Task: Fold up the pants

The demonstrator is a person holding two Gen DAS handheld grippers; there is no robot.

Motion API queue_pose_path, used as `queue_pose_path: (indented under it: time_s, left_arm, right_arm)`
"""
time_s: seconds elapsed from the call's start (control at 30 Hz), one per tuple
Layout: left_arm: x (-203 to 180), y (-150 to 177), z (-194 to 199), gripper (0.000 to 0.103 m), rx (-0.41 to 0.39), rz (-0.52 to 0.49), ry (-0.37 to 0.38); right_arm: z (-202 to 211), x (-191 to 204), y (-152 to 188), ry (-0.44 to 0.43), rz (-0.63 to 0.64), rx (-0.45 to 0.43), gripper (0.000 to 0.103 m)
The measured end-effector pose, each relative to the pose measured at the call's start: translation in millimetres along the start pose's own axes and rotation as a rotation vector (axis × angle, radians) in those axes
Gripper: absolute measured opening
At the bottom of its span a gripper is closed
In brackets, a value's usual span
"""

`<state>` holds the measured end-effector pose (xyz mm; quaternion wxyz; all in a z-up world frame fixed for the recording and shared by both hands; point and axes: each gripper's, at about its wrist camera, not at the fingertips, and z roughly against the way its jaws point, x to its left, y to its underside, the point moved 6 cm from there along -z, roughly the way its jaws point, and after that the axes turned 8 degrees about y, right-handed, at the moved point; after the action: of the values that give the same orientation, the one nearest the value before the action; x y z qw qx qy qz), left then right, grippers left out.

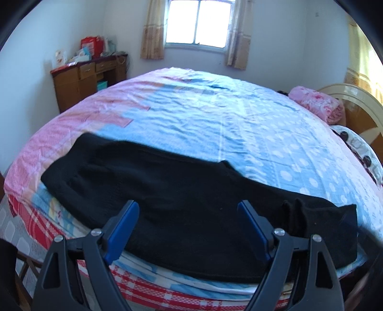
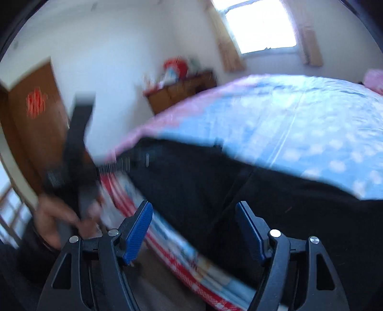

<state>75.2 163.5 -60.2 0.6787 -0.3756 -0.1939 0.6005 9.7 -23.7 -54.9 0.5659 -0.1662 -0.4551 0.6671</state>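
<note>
Left wrist view. One pair of black pants (image 1: 191, 215) lies flat across the near edge of the bed (image 1: 215, 124), running from the left end toward the right, where the dark fabric bunches into a few upright folds. The bed carries one sheet, pink on the left and blue with white dots on the right. The left gripper (image 1: 188, 208) hangs over the middle of the pants with its two blue fingers (image 1: 124, 229) spread wide, nothing between them. Further back: one wooden cabinet (image 1: 83, 81) in the left corner with boxes and bags piled on top, one window (image 1: 198, 22) with two curtains, one folded pink blanket (image 1: 316, 102) at the right by the headboard.

Right wrist view. Heavily motion-blurred. The right gripper (image 2: 194, 210) also has its two blue fingers (image 2: 137, 235) parted, holding nothing, aimed at the near bed edge where the pants (image 2: 239, 203) drape. At the left, one hand (image 2: 57, 220) grips the black handle of the other tool, whose front reaches the left end of the pants; contact cannot be told through the blur. One brown door (image 2: 31, 119) bearing one red decoration stands at the far left. The cabinet (image 2: 182, 93) and window (image 2: 261, 26) show again behind.
</note>
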Motion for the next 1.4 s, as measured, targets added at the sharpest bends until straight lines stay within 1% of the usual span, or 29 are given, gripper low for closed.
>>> queue_pose_path:
  time_s: [0.03, 0.07, 0.1, 0.13, 0.17, 0.2, 0.23, 0.27, 0.33, 0.4, 0.43, 0.47, 0.5, 0.53, 0.6, 0.63, 0.67, 0.7, 0.73, 0.77, 0.87, 0.9, 0.97, 1.0, 1.03, 1.13, 1.2, 1.3, 1.4]
  left_arm:
    - [-4, 0, 1, 0.087, -0.002, -0.014, 0.011]
    - [-14, -1, 2, 0.087, -0.003, -0.039, 0.038]
    - [-22, 0, 3, 0.087, -0.004, -0.055, 0.058]
    - [-30, 0, 3, 0.087, -0.004, -0.073, 0.080]
    - [-45, 0, 4, 0.087, -0.002, -0.102, 0.118]
    - [-56, 1, 4, 0.087, 0.002, -0.127, 0.150]
    - [-70, 1, 3, 0.087, 0.006, -0.153, 0.184]
    - [-83, 2, 1, 0.087, 0.012, -0.171, 0.218]
    - [-100, 5, -5, 0.087, 0.039, -0.173, 0.258]
    - [-119, 12, -19, 0.087, 0.094, -0.186, 0.298]
    - [-125, 16, -25, 0.087, 0.110, -0.194, 0.295]
    - [-132, 20, -32, 0.087, 0.129, -0.213, 0.291]
    - [-137, 23, -37, 0.087, 0.137, -0.231, 0.288]
    - [-140, 27, -42, 0.087, 0.142, -0.248, 0.275]
    - [-138, 31, -56, 0.087, 0.157, -0.270, 0.222]
    - [-136, 33, -63, 0.086, 0.166, -0.273, 0.193]
    - [-130, 35, -75, 0.087, 0.185, -0.278, 0.139]
    - [-125, 39, -80, 0.088, 0.205, -0.275, 0.120]
    - [-122, 41, -85, 0.089, 0.222, -0.263, 0.126]
    - [-120, 41, -84, 0.089, 0.210, -0.249, 0.138]
    - [-119, 39, -72, 0.089, 0.192, -0.270, 0.122]
    - [-118, 38, -67, 0.089, 0.178, -0.267, 0.121]
    - [-113, 35, -59, 0.088, 0.157, -0.250, 0.123]
    - [-110, 33, -56, 0.088, 0.149, -0.236, 0.127]
    - [-106, 30, -58, 0.088, 0.147, -0.226, 0.128]
    - [-99, 26, -58, 0.088, 0.136, -0.201, 0.111]
    - [-97, 29, -62, 0.088, 0.157, -0.205, 0.097]
    - [-96, 35, -67, 0.088, 0.175, -0.208, 0.084]
    - [-92, 34, -67, 0.088, 0.177, -0.201, 0.091]
  right_arm:
    - [14, -17, -12, -0.001, -0.070, -0.046, 0.073]
    - [28, -39, -22, 0.024, -0.137, -0.085, 0.073]
    - [34, -54, -29, 0.065, -0.169, -0.099, 0.073]
    - [43, -79, -32, 0.169, -0.179, -0.095, 0.068]
    - [48, -94, -33, 0.269, -0.154, -0.086, 0.038]
    - [52, -107, -30, 0.364, -0.114, -0.076, 0.020]
    - [55, -120, -26, 0.432, -0.086, -0.051, 0.009]
    - [55, -129, -19, 0.455, -0.086, -0.020, 0.009]
    - [49, -136, -10, 0.458, -0.089, 0.000, 0.009]
    - [45, -139, 0, 0.482, -0.066, 0.012, 0.009]
    - [37, -143, 6, 0.519, -0.051, 0.040, 0.009]
    - [27, -152, 13, 0.576, -0.053, 0.089, 0.009]
    - [29, -167, 19, 0.598, -0.080, 0.119, 0.009]
    - [27, -184, 28, 0.597, -0.150, 0.144, 0.008]
    - [32, -197, 33, 0.529, -0.239, 0.095, 0.007]
    - [35, -201, 34, 0.538, -0.241, 0.099, 0.006]
    - [36, -203, 33, 0.557, -0.236, 0.099, 0.006]
    - [39, -206, 33, 0.577, -0.248, 0.092, 0.006]
    - [38, -208, 32, 0.573, -0.266, 0.088, 0.006]
    - [41, -207, 33, 0.564, -0.284, 0.079, 0.006]
    - [44, -200, 31, 0.561, -0.261, 0.074, 0.008]
    - [47, -197, 29, 0.546, -0.269, 0.061, 0.009]
    - [56, -184, 15, 0.501, -0.286, -0.010, 0.010]
    - [57, -171, 8, 0.472, -0.243, -0.029, 0.010]
    - [53, -160, 3, 0.451, -0.195, -0.025, 0.010]
    - [35, -116, 0, 0.357, -0.052, 0.009, 0.010]
    - [15, -93, 5, 0.301, 0.007, 0.044, 0.010]
    - [-16, -75, 9, 0.258, 0.045, 0.102, 0.010]
    - [-45, -68, 11, 0.260, 0.065, 0.158, 0.010]
